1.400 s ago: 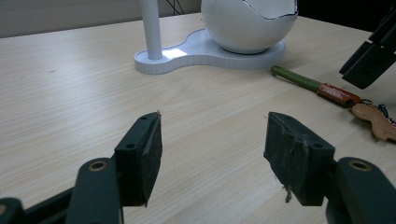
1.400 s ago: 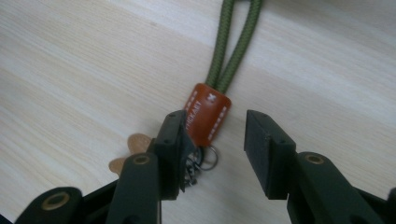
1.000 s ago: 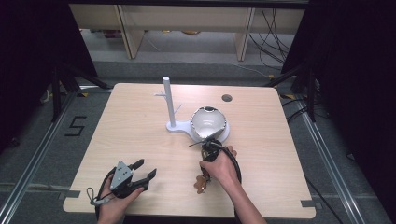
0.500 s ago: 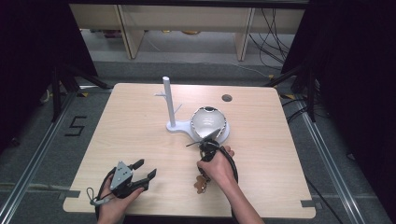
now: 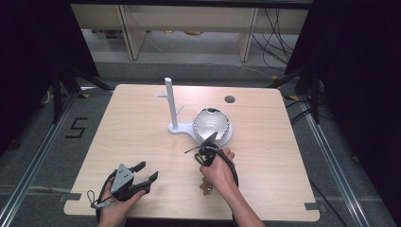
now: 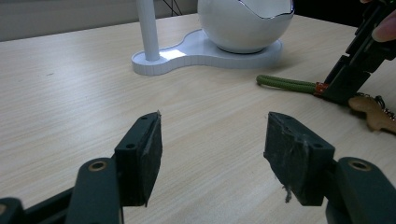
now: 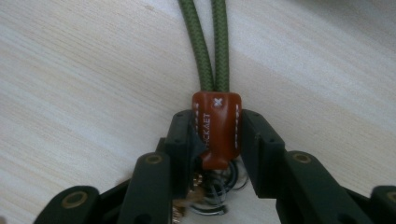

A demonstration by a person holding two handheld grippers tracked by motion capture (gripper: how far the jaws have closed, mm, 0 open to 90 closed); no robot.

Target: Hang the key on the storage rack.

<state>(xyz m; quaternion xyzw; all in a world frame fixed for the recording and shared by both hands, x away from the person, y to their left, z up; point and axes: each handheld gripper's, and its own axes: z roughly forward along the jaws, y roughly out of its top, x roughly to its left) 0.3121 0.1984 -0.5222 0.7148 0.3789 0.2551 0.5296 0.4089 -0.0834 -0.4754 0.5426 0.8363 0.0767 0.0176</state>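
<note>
Nearest, L gripper (image 5: pixel 142 177): black two-jaw tool w/ grey three-cornered plate, held low at front-left of light wood table (image 5: pixel 118 127); jaws spread wide, nothing btwn pads (image 6: pixel 150 151).

Next, R gripper (image 5: pixel 204 150), centre-front: jaws just been closing, now clamped on brown leather tab (image 7: pixel 217 128) of keyring lanyard, pads pressing both sides. Metal key rings (image 7: pixel 219 193) sit behind tab, btwn jaws. Tan wooden charm (image 6: pixel 373 114) lies on table just beside R gripper.

Green double cord loop (image 7: pixel 208 46) runs from tab flat along tabletop, toward white stand.

Farther: white rack w/ upright post (image 5: pixel 171 101) and round base; white egg-shaped bowl (image 5: pixel 211 123) on base.

Far edge: small dark round hole (image 5: pixel 230 99) in table.
</note>
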